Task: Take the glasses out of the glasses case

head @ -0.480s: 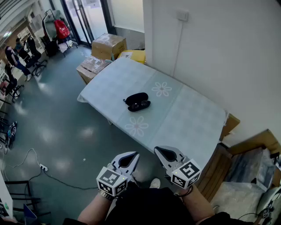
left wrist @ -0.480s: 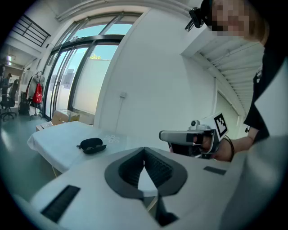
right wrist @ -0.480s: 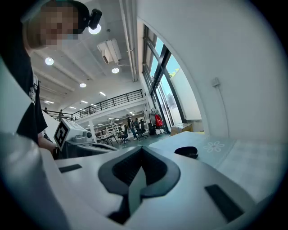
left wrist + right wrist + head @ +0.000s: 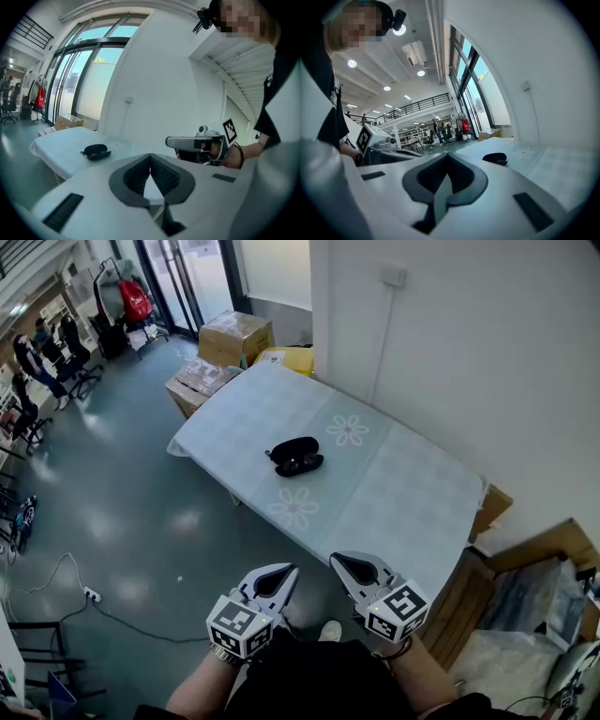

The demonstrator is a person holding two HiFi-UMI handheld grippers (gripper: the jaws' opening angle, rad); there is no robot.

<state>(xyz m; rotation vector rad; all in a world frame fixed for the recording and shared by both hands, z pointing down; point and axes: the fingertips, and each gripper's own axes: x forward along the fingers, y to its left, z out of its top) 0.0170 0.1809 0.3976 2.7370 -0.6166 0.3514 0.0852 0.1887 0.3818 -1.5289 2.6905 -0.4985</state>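
Note:
A black glasses case [image 4: 296, 457] lies near the middle of the pale flowered table [image 4: 403, 493], its lid slightly raised. I cannot make out what is inside. It shows small and far off in the left gripper view [image 4: 96, 151] and in the right gripper view [image 4: 495, 158]. Both grippers hang close to my body, well short of the table's near edge. The left gripper [image 4: 284, 572] has its jaws together with nothing in them, as its own view [image 4: 150, 157] confirms. The right gripper [image 4: 338, 562] is likewise shut and empty [image 4: 447, 158].
Cardboard boxes [image 4: 232, 336] and a yellow item [image 4: 286, 358] stand on the floor past the table's far end. A white wall [image 4: 450, 352] runs along its right side, with more cardboard [image 4: 489, 510] at the near right corner. A cable [image 4: 89, 596] lies on the grey floor.

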